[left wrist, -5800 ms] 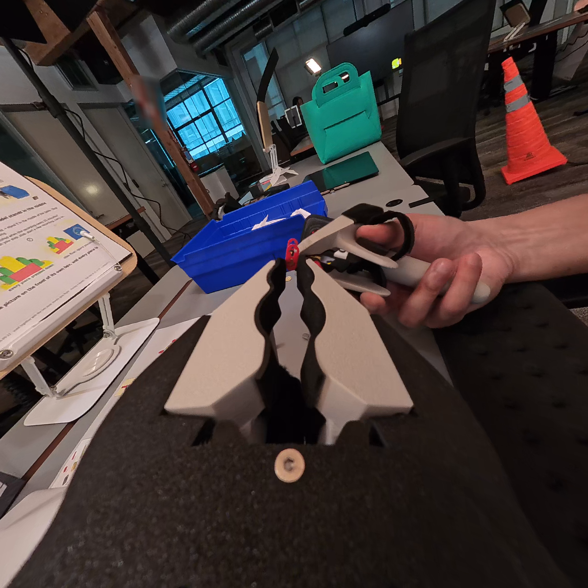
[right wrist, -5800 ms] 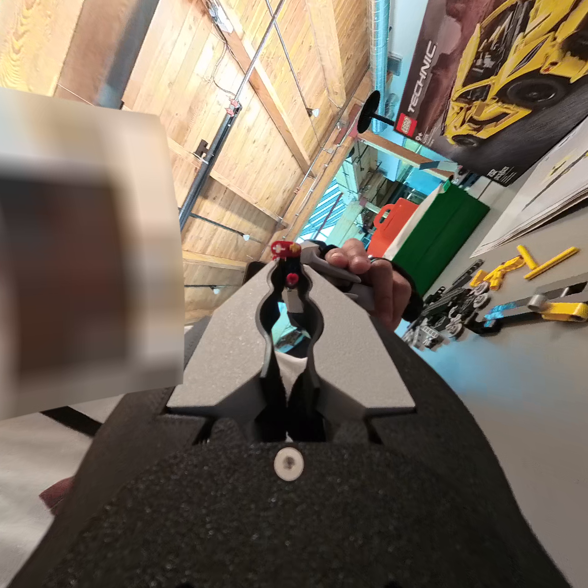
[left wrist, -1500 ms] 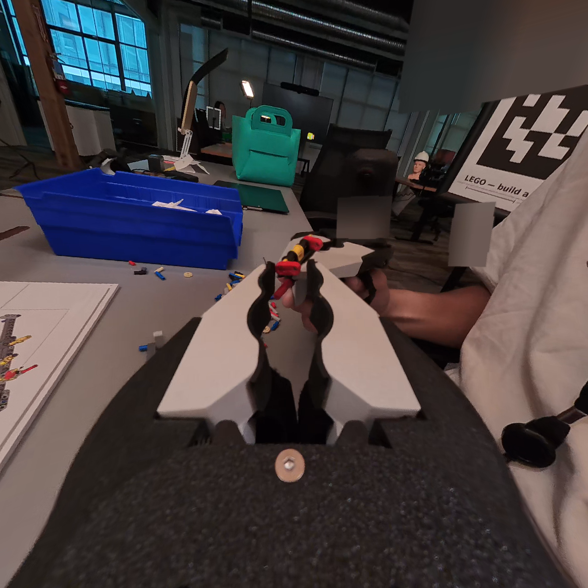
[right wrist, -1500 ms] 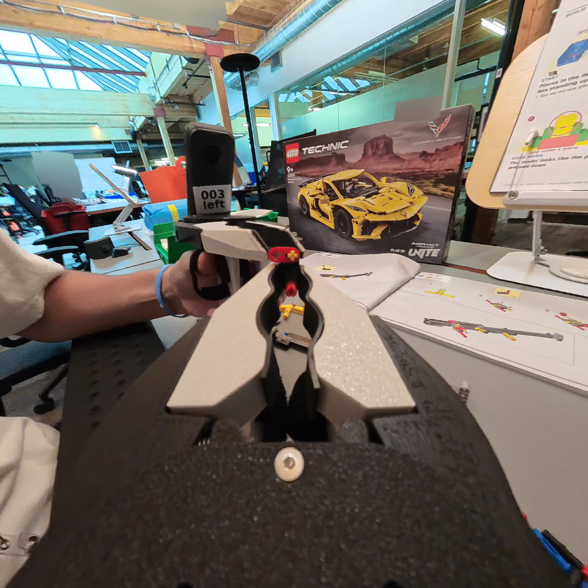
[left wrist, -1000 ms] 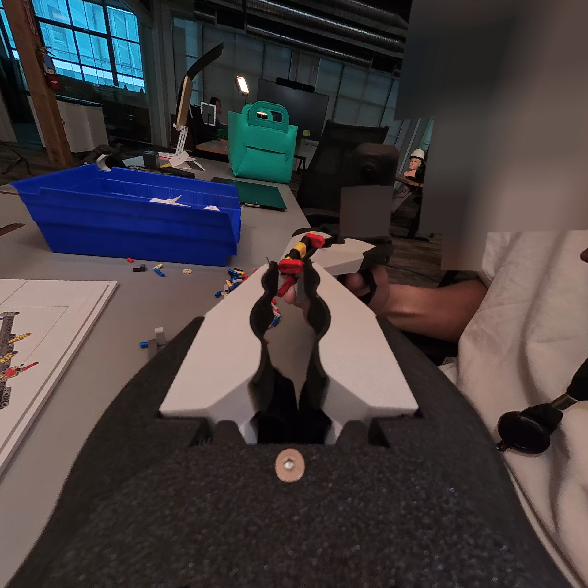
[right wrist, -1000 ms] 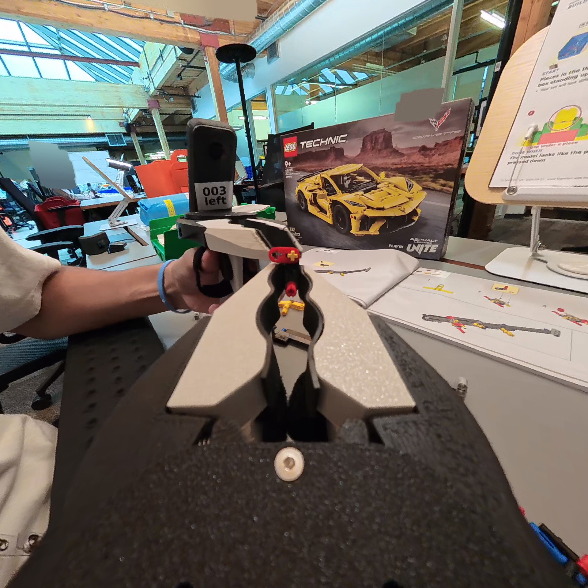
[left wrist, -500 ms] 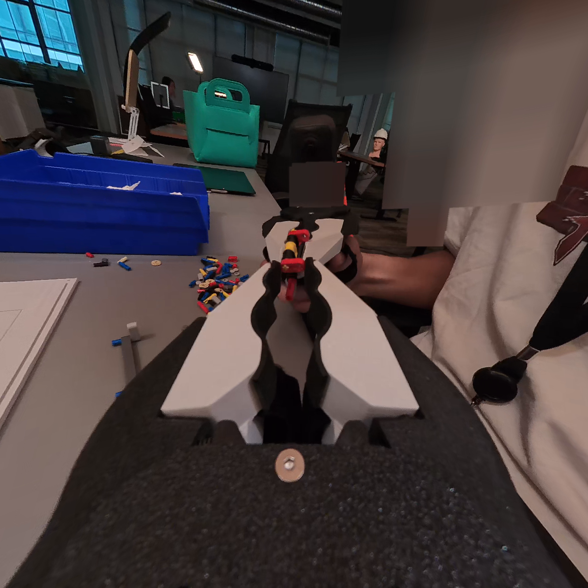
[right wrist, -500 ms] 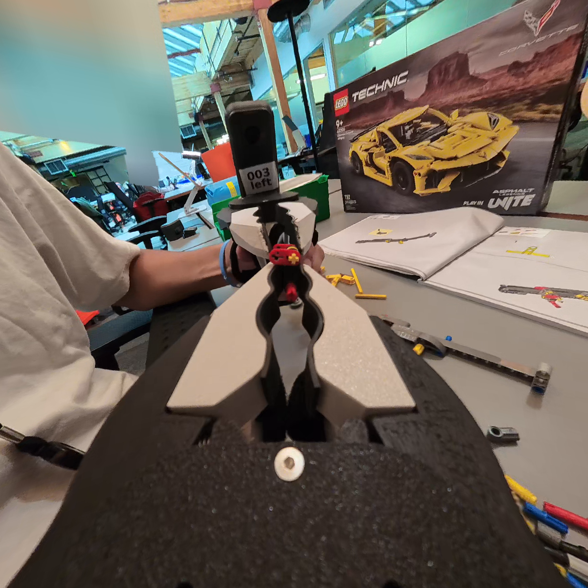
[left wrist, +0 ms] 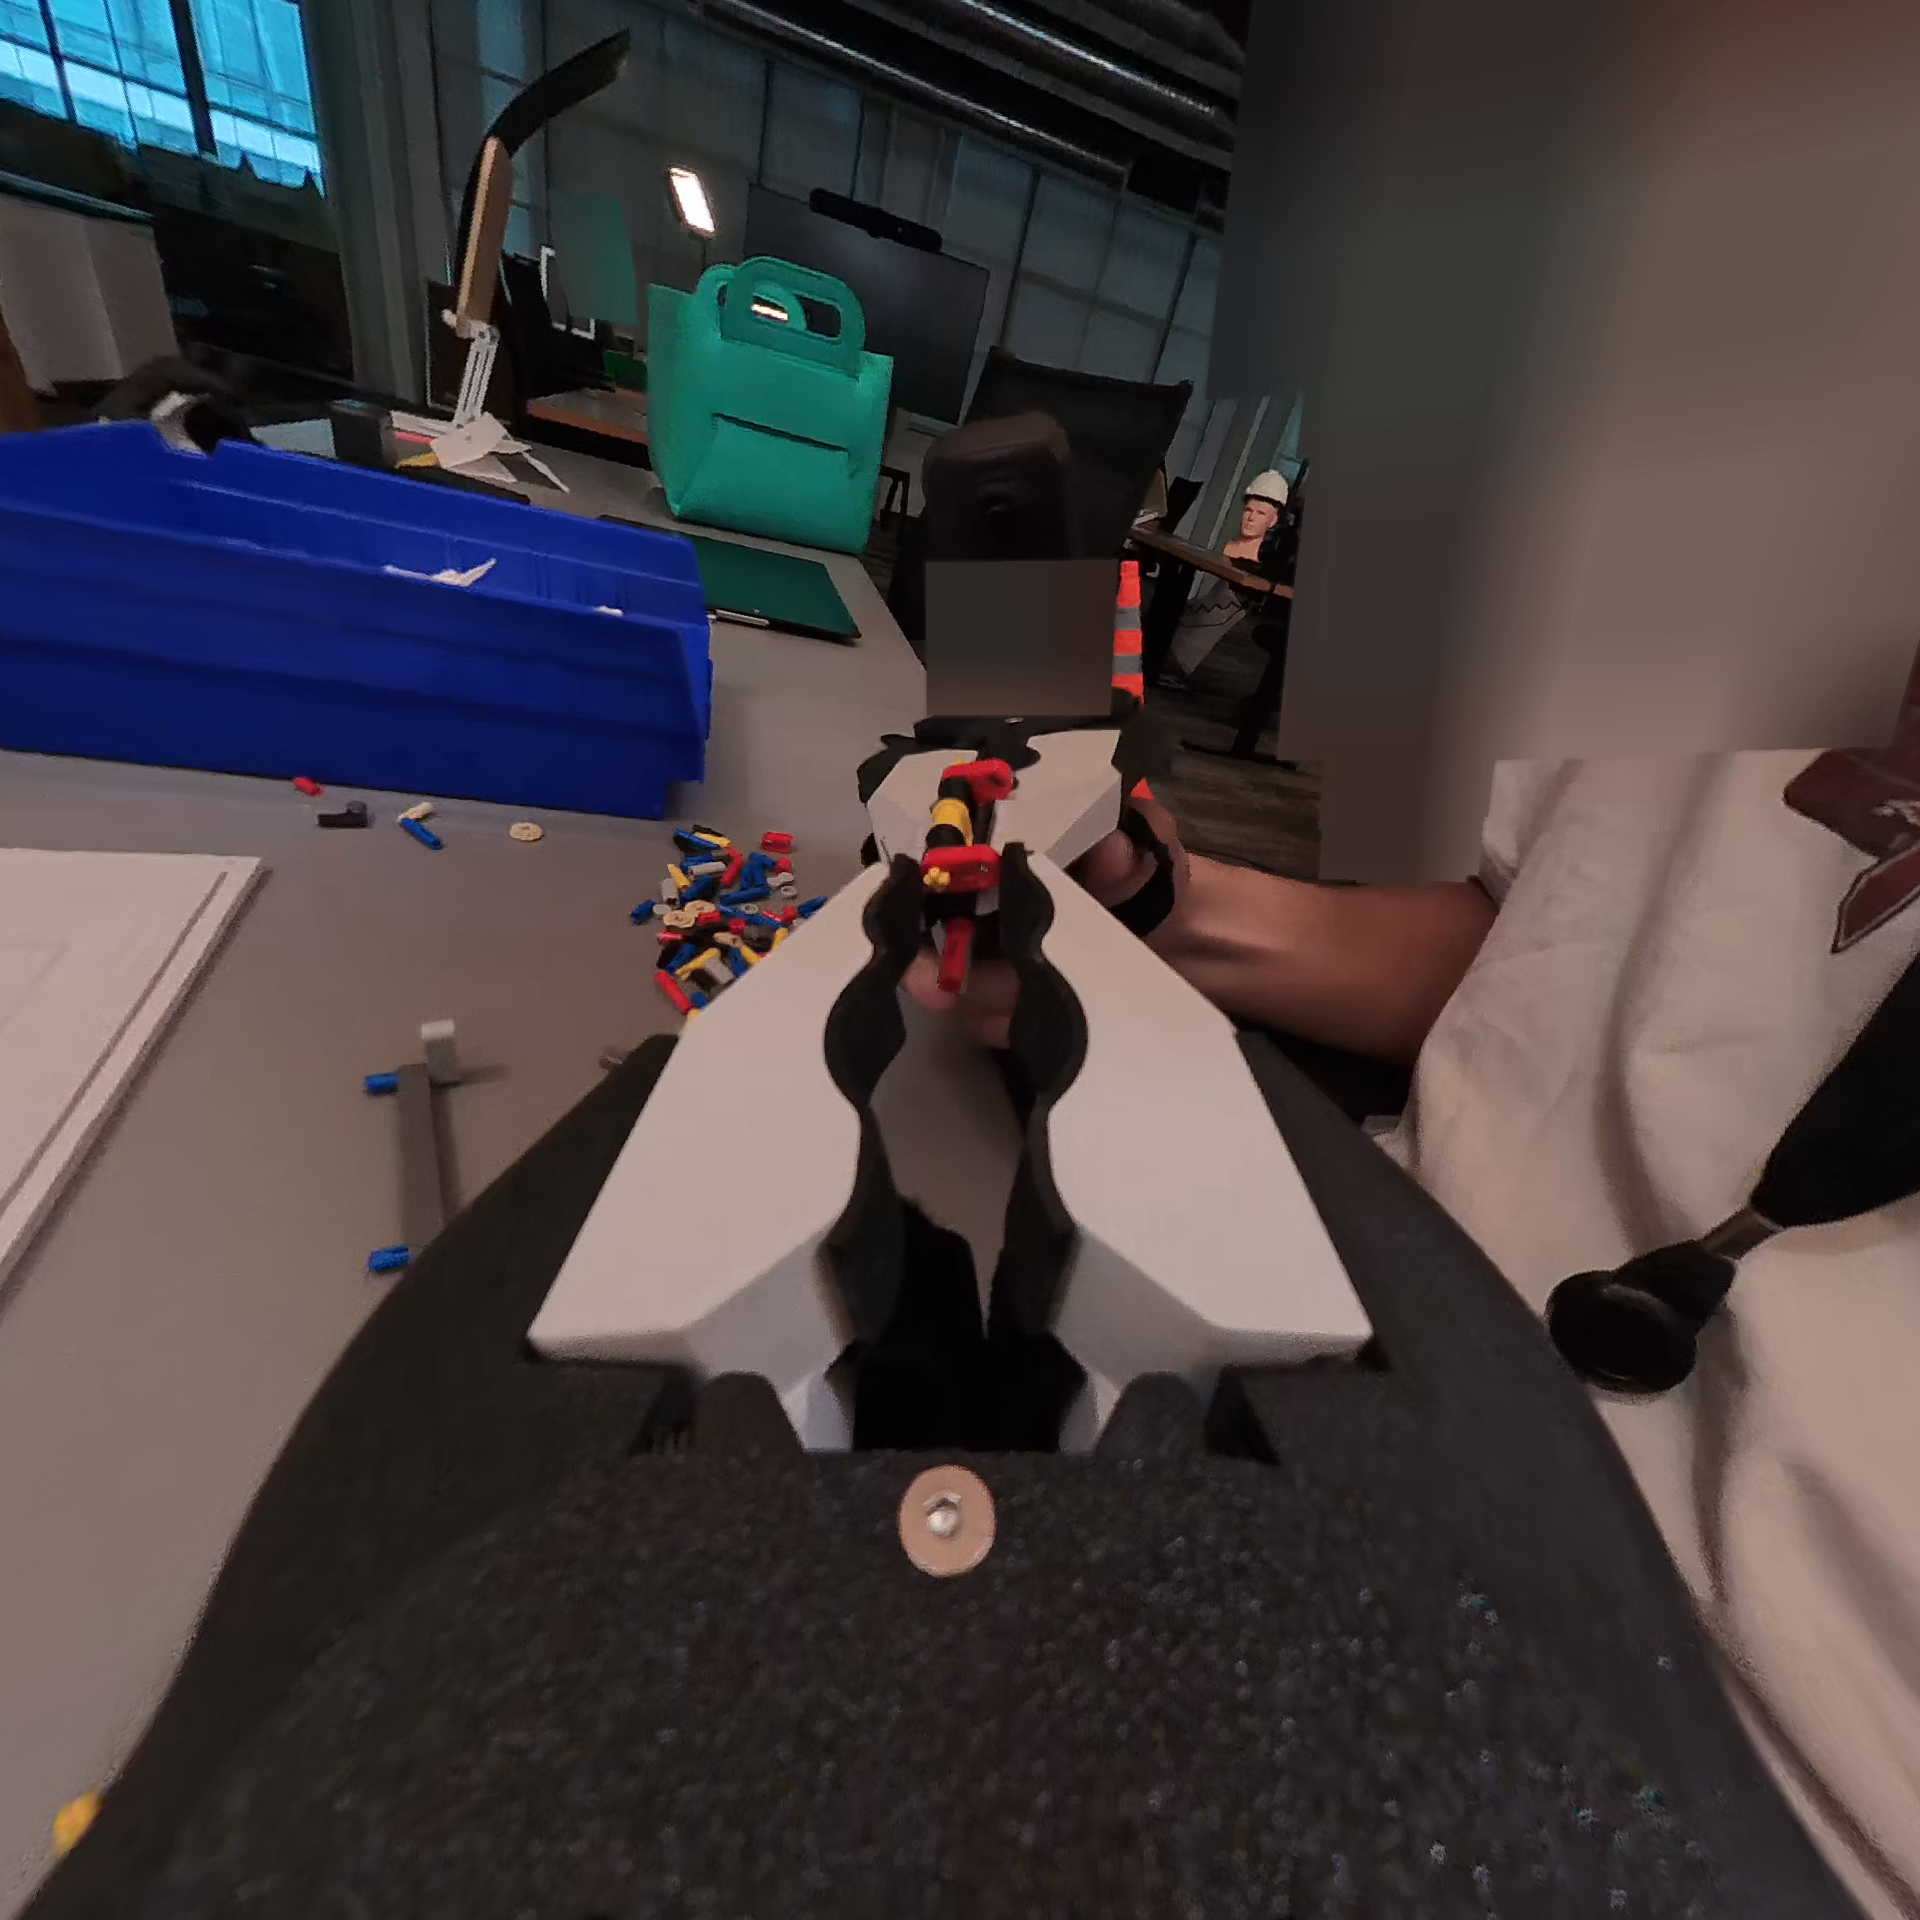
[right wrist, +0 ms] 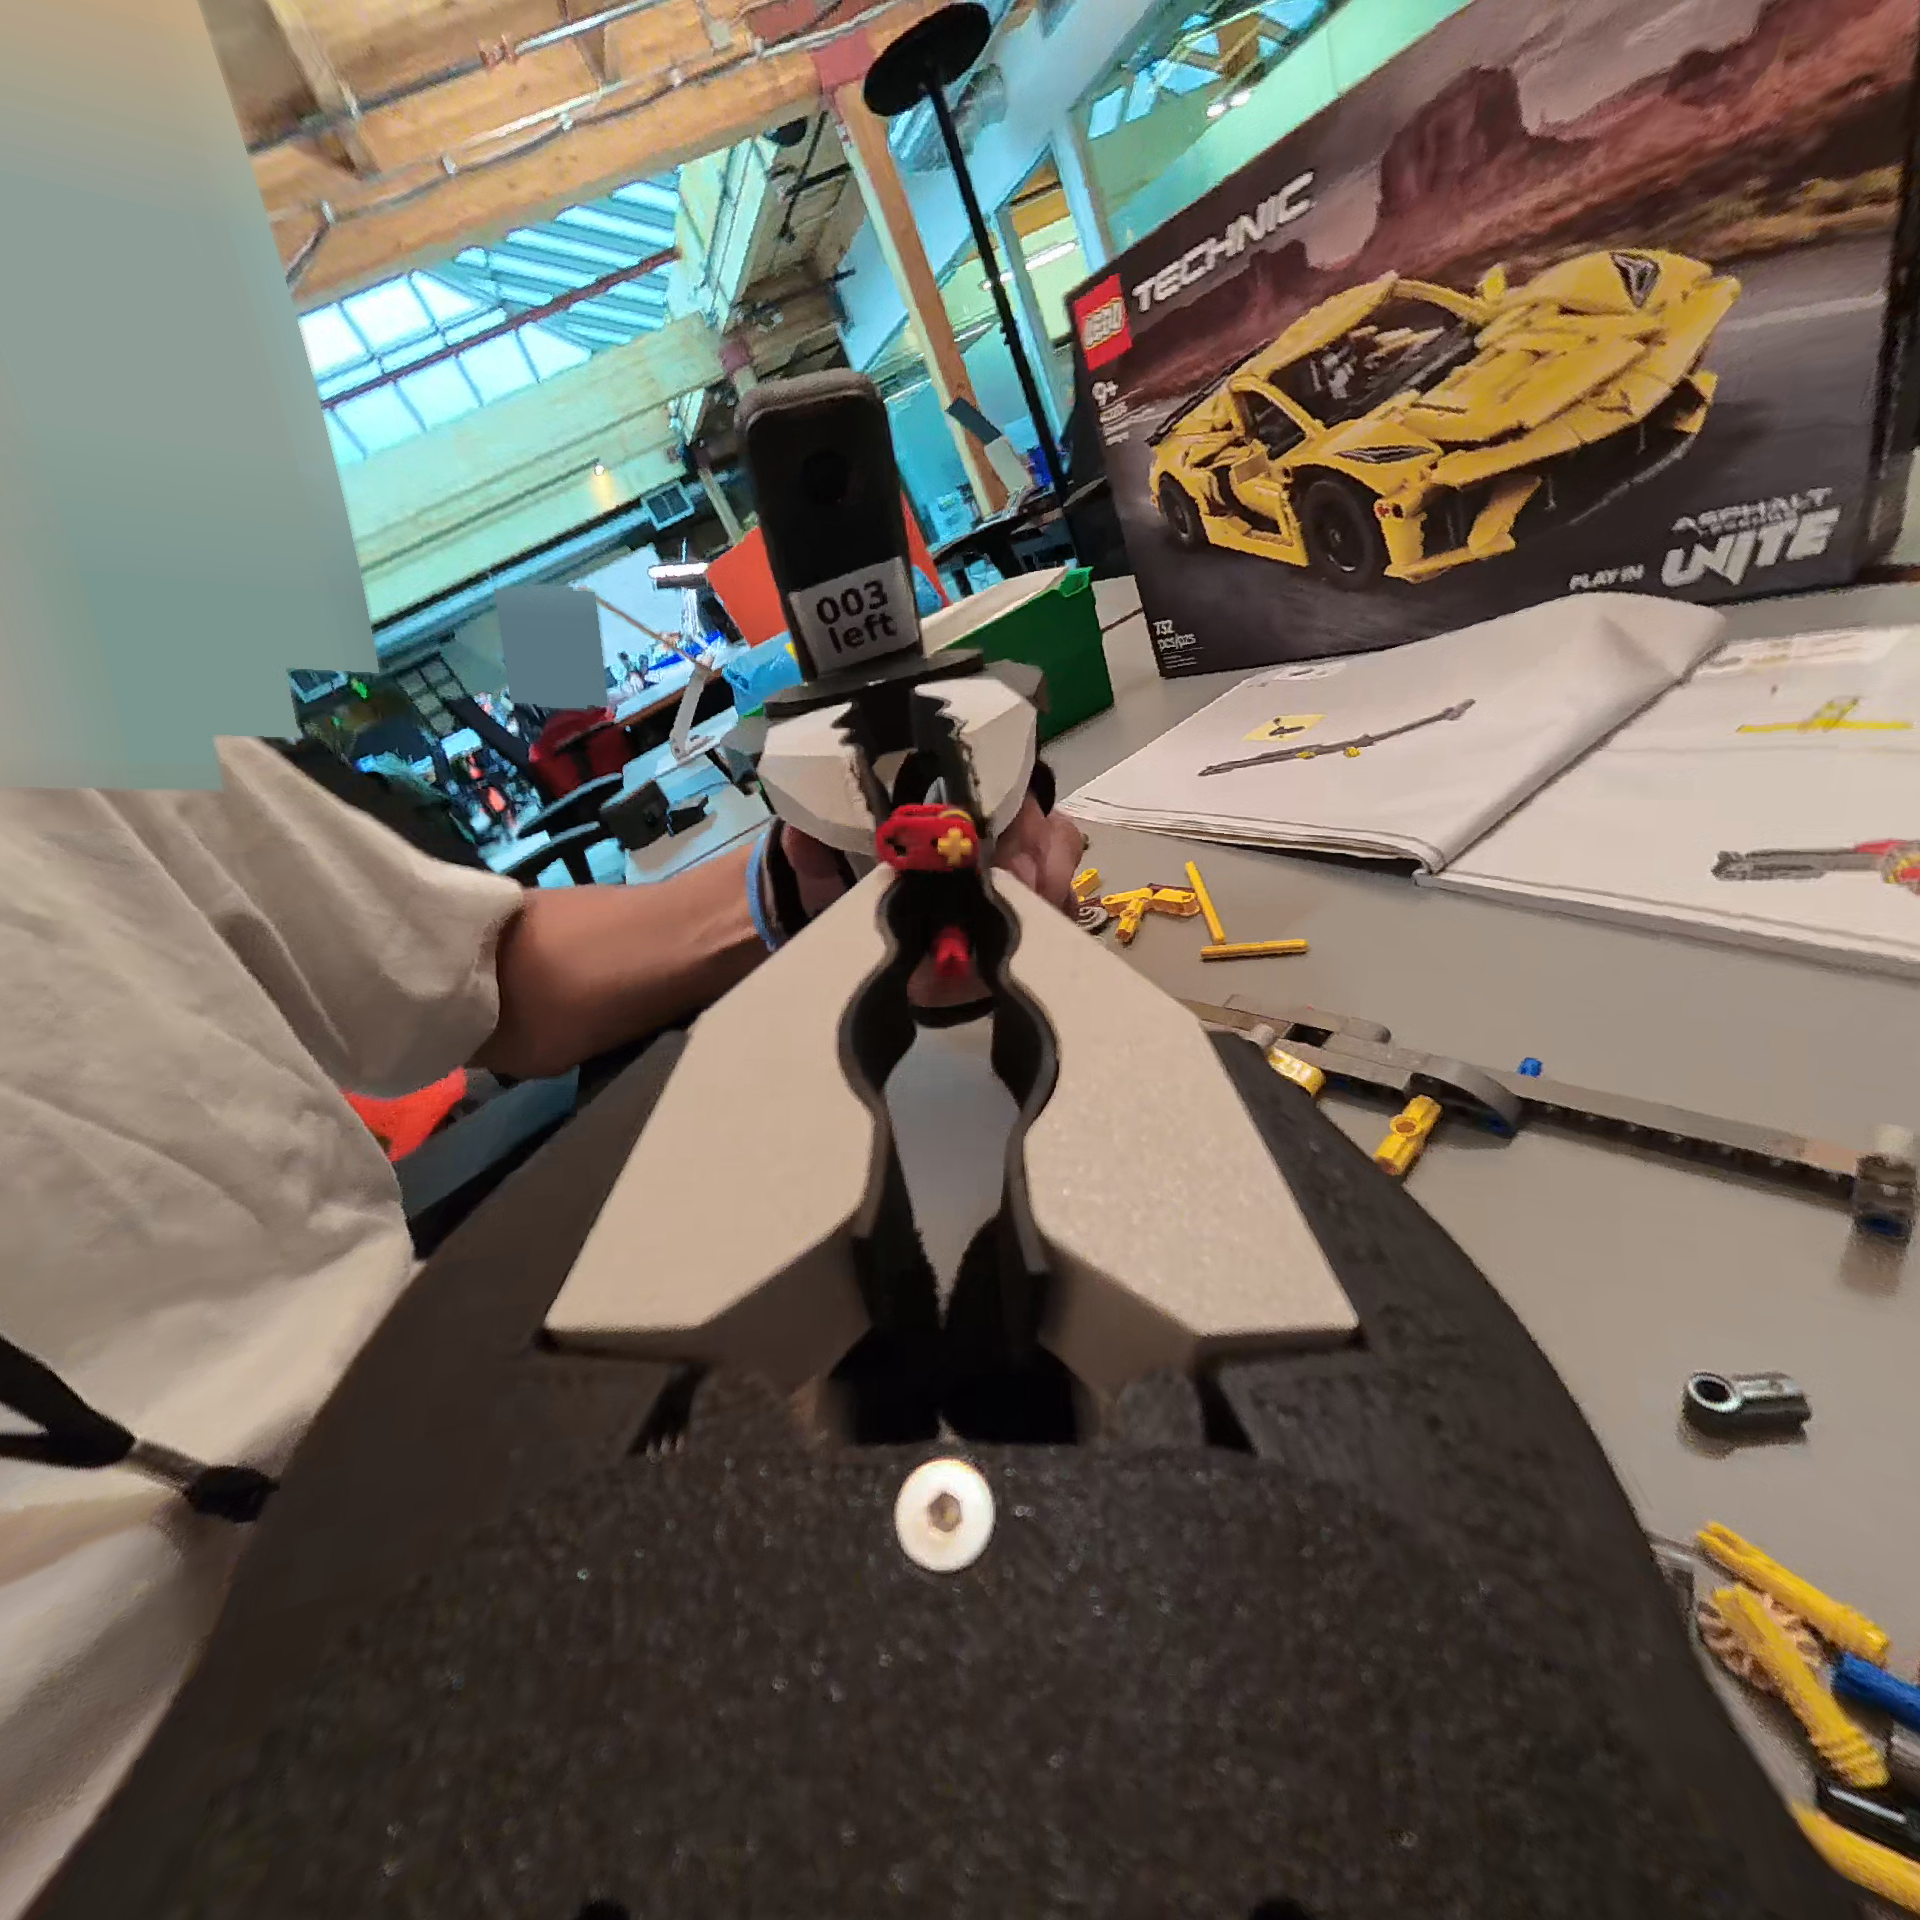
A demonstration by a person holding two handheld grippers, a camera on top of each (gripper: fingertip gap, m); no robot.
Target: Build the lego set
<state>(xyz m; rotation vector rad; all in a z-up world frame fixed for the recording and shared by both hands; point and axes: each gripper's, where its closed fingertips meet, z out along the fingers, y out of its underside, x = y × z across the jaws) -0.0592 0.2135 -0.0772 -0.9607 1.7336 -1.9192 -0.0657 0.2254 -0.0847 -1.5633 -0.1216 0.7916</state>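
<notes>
A small lego assembly (left wrist: 948, 821), two red connectors joined by a yellow and black axle, spans the gap between my two grippers above the grey table's near edge. My left gripper (left wrist: 961, 878) is shut on the near red connector (left wrist: 961, 864), and a red pin (left wrist: 954, 951) hangs below it. My right gripper (right wrist: 928, 868) faces it head on and is shut on the other red connector (right wrist: 925, 836), with a red pin (right wrist: 945, 951) showing between its fingers. Each gripper shows in the other's view, the right one in the left wrist view (left wrist: 987, 774) and the left one in the right wrist view (right wrist: 904, 758).
A blue bin (left wrist: 364, 644), a pile of small pieces (left wrist: 727, 925) and a grey beam (left wrist: 421, 1143) lie to the left. The open instruction booklet (right wrist: 1455, 769), the lego box (right wrist: 1507, 395), a long grey beam (right wrist: 1558, 1122) and yellow pieces (right wrist: 1195, 914) lie on the table. The person's white shirt (left wrist: 1662, 1039) is close.
Both grippers have swung together toward the person and lower, still joined by the assembly. They now face each other head on, and the booklet and bin have slid sideways in the views.
</notes>
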